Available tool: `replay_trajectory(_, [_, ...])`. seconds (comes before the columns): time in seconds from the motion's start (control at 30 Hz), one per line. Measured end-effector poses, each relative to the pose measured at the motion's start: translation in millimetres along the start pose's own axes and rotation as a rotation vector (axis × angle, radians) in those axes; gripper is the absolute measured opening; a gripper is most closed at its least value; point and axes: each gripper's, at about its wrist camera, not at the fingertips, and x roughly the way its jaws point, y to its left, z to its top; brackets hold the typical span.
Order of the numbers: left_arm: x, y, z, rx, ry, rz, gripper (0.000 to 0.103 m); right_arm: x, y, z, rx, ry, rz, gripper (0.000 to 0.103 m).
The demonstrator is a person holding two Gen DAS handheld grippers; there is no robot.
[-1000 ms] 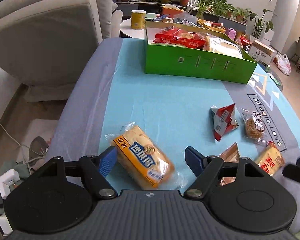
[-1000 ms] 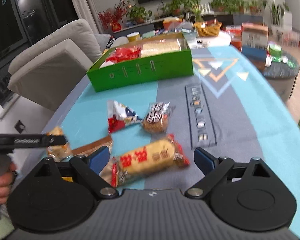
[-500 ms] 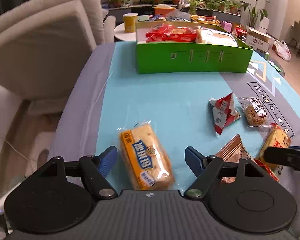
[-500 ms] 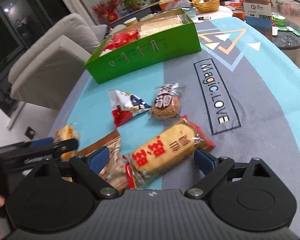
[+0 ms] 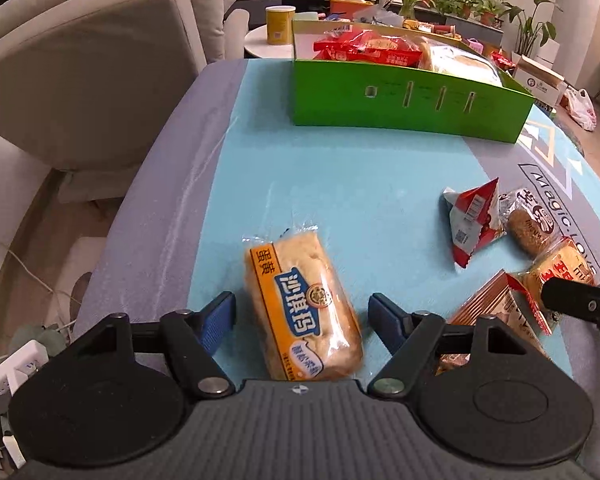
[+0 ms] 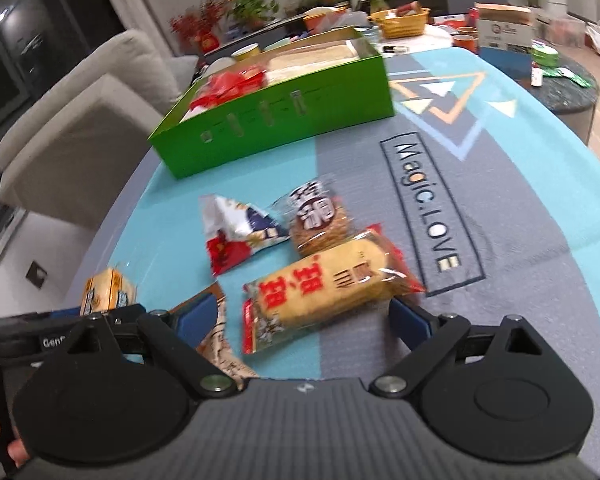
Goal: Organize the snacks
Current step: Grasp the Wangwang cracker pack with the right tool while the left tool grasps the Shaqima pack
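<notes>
My left hand-held gripper (image 5: 302, 314) is spread wide, straddling the bread pack (image 5: 300, 308) without touching it. My right hand-held gripper (image 6: 302, 316) is also released, its fingers either side of the cake pack (image 6: 328, 284) (right tip seems to touch the wrapper). Both packs lie flat on the worktop (image 5: 360, 184), near the triangle pouch (image 6: 236, 236). The green box (image 5: 408, 100) sits farther back, half full; sofa (image 5: 80, 60) behind it.
</notes>
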Motion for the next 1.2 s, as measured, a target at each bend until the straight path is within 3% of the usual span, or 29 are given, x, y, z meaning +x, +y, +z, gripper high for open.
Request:
replay_trajectory(0.07, [-0.7,-0.4,-0.9,0.007,-0.013,0.011,0.052,3.0,-1.5,2.0,0.015,0.001,-0.015,0.058])
replay_trajectory(0.2, [-2.2,0.6,-0.8,0.000,-0.018,-0.010,0.049,9.9,2.0,9.4,0.081,-0.014,-0.030,0.058])
replay_trajectory(0.3, [-4.1,-1.9,-2.8,0.031,-0.029,-0.015,0.048,18.5,13.1,10.1,-0.007,-0.013,-0.078,0.058])
replay_trajectory(0.37, [-4.8,-3.1,-3.7,0.048,-0.035,-0.021,0.048,20.5,15.4,7.7,-0.051,-0.021,-0.107,0.058])
replay_trajectory(0.6, [-4.0,-5.0,-4.5,0.058,-0.037,-0.019,0.048,13.4,-6.7,10.5,-0.029,-0.063,-0.160,0.058])
replay_trajectory(0.8, [-4.5,-0.4,-5.9,0.053,-0.042,-0.038,0.048,-4.5,-25.4,3.9,-0.061,-0.052,-0.140,0.058])
replay_trajectory(1.03, [-4.0,-6.9,-6.9,0.075,-0.044,-0.013,0.050,-4.5,-30.7,10.7,0.003,-0.025,-0.140,0.063])
replay_trajectory(1.2, [-3.3,-8.0,-7.0,0.073,-0.046,-0.003,0.053,8.2,-14.1,6.3,-0.130,-0.029,-0.220,0.065])
